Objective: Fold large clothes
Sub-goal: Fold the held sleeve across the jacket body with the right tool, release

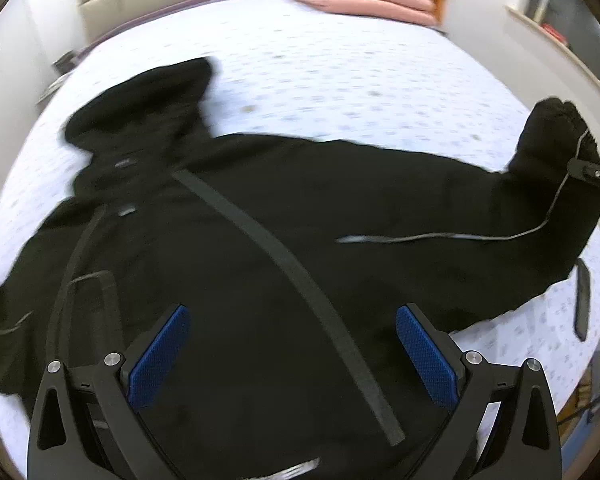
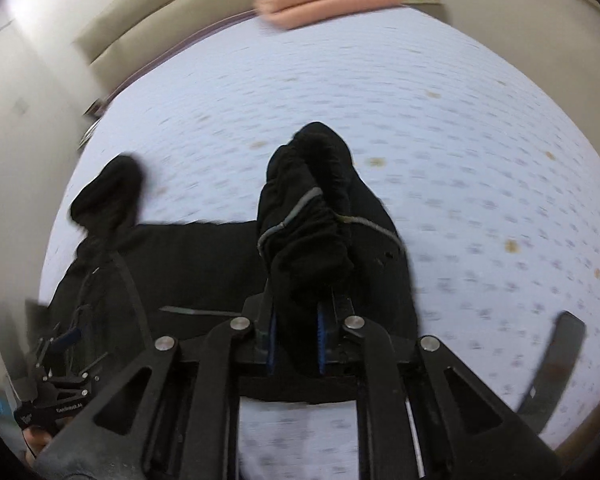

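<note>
Jacket, black, lies spread across the bed. Right hand-held gripper clenches its bunched sleeve; left hand-held gripper hangs released above the jacket.

Blur and cut-offs in both views

We can't read the bedsheet print, smeared by motion; the black jacket runs off the left wrist frame's bottom, and bunched fabric hides the right gripper pads almost entirely.
</note>
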{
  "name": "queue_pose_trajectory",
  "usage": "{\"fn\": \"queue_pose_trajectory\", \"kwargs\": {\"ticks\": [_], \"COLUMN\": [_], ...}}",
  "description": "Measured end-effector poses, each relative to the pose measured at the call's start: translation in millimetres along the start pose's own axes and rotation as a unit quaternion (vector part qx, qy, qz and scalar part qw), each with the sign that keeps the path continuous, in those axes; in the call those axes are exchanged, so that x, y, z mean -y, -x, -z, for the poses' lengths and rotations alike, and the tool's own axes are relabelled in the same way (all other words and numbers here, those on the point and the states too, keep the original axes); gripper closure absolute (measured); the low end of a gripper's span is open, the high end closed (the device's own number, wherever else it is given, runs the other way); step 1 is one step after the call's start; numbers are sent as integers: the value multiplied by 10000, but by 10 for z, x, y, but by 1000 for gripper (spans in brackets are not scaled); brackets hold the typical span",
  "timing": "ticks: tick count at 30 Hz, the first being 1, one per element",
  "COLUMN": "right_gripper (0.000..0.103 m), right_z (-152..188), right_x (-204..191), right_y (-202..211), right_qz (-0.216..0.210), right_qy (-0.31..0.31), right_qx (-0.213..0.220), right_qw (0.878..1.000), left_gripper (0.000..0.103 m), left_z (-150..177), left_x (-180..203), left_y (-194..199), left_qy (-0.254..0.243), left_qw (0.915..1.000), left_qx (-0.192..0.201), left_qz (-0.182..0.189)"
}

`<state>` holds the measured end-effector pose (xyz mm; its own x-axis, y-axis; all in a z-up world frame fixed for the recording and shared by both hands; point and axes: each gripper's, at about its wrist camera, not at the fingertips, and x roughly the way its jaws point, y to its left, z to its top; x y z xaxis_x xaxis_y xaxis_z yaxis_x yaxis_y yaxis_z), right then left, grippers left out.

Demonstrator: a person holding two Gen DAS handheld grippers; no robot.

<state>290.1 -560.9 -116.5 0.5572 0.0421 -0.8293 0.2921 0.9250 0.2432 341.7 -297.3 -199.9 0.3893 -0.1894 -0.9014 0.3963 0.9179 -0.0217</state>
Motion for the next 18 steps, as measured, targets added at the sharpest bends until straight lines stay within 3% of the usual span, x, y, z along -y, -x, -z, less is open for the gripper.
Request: {"fn": "queue_pose_trajectory", "kwargs": {"ticks": [9,18], "right_gripper": [91,91], "right_z": [291,810], "right_x": [-1931,-3414], "right_y": [-238,-919], "right_qz": [-604,-1121], "right_qy": [1439,2073], "right_qx": [-163,-848], "right_qw": [9876,9681], "left_gripper": [0,0], "left_z": [408,779], "left_x": [-1371,-2495], "left_y": [283,474], "left_qy": [701,1541], "left_qw": [9964,9851], "left_qx": [-58,4], "left_qz": [-477,-766]}}
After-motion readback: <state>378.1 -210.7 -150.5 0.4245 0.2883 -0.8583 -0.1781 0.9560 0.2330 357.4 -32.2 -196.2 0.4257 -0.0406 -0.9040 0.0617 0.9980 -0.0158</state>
